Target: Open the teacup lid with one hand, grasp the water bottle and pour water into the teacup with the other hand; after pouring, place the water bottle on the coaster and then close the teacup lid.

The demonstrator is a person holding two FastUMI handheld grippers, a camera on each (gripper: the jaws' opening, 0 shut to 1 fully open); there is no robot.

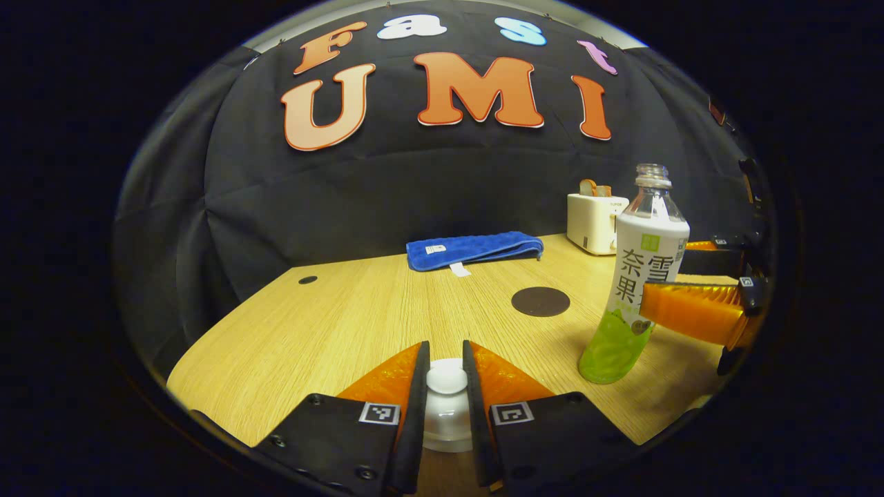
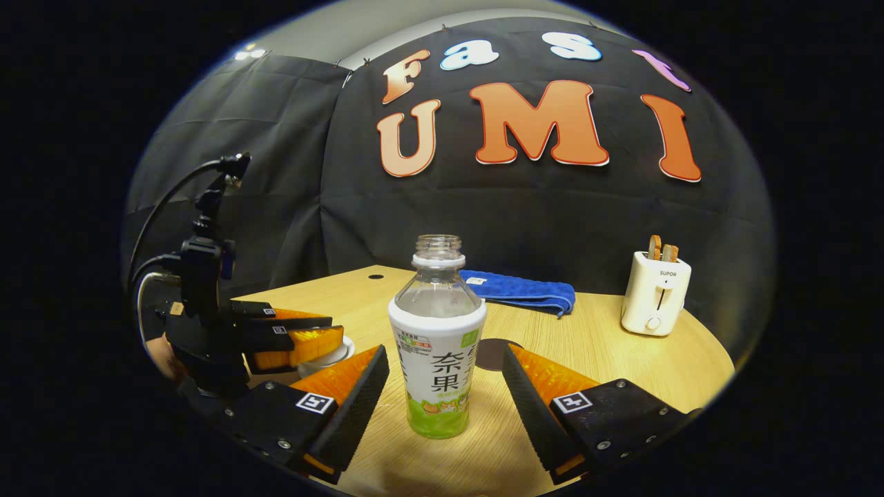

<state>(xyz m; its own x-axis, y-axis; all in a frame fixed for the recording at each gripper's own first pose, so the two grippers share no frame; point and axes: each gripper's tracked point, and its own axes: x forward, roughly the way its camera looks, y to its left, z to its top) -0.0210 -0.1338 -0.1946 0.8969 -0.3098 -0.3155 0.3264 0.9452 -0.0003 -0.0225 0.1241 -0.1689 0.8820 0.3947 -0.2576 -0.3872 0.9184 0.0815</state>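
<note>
A white teacup lid [image 1: 446,407] with a round knob [image 1: 446,378] sits between the fingers of my left gripper [image 1: 445,351], which is shut on the knob. A clear uncapped water bottle [image 2: 438,345], white-labelled with green drink at the bottom, stands upright on the table. My right gripper [image 2: 443,352] is open around it, with a gap on each side. The left gripper view shows the bottle [image 1: 639,276] at the right with the right gripper [image 1: 663,279] straddling it. The dark round coaster [image 1: 540,301] lies beyond. The left gripper [image 2: 335,333] hovers over the white teacup [image 2: 331,357].
A folded blue towel [image 1: 473,250] lies at the back of the wooden table [image 1: 345,317]. A white toaster [image 2: 652,293] with toast stands at the back right. The coaster [image 2: 494,353] peeks out from behind the bottle.
</note>
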